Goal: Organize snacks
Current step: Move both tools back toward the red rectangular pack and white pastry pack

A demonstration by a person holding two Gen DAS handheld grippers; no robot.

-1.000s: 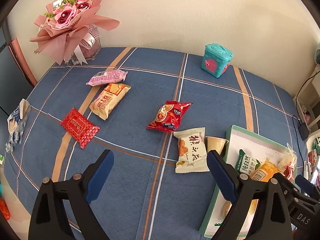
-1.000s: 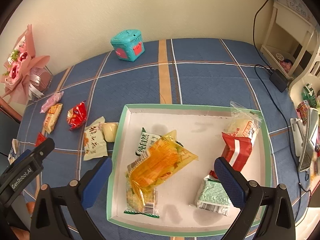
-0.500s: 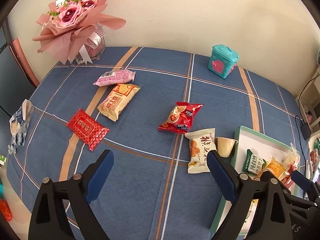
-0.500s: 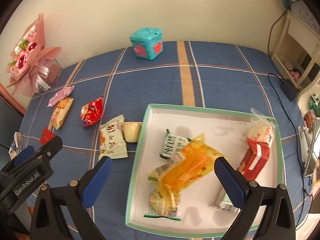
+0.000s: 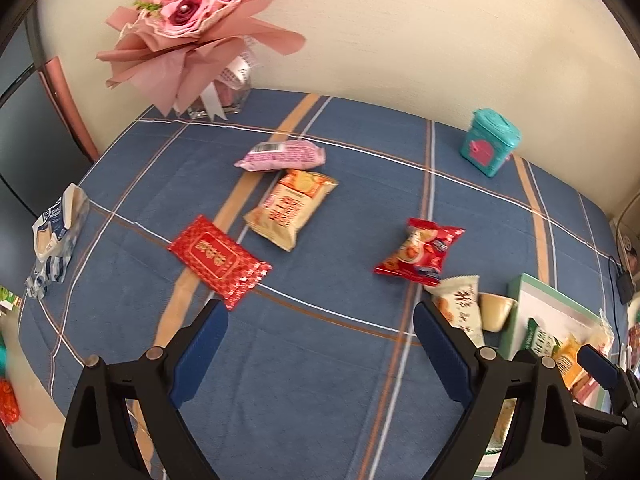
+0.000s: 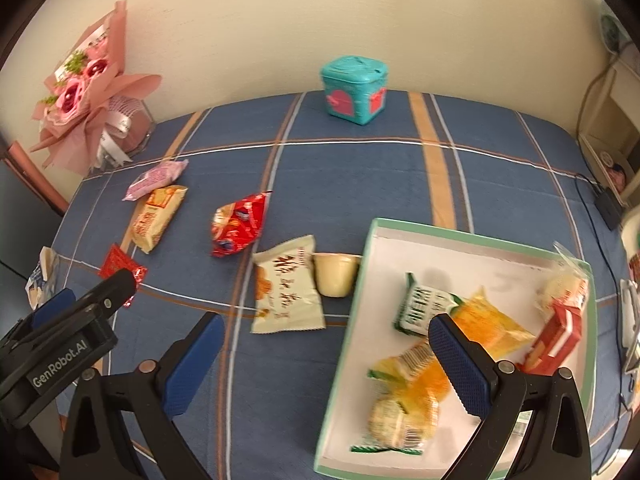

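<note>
On a blue plaid cloth lie loose snacks: a pink packet (image 5: 280, 155), a beige biscuit bag (image 5: 291, 208), a flat red packet (image 5: 218, 259), a red chip bag (image 5: 420, 251), a cream packet (image 6: 286, 284) and a small beige cup (image 6: 335, 274). A green-rimmed white tray (image 6: 366, 272) at the right holds several snacks, among them an orange bag (image 6: 486, 326). My left gripper (image 5: 320, 340) hangs open over bare cloth just below the flat red packet. My right gripper (image 6: 326, 352) is open, straddling the tray's left rim below the cream packet. Neither holds anything.
A pink bouquet (image 5: 188, 24) in a glass vase stands at the far left corner against the wall. A teal box (image 6: 354, 88) sits at the back. A blue-white wrapper (image 5: 56, 232) lies at the cloth's left edge. A shelf and cables (image 6: 604, 200) are at the right.
Both grippers have shifted left across the cloth: the tray has slid toward the right of each view, and the loose snacks now sit nearer the middle. Both jaws stay open.
</note>
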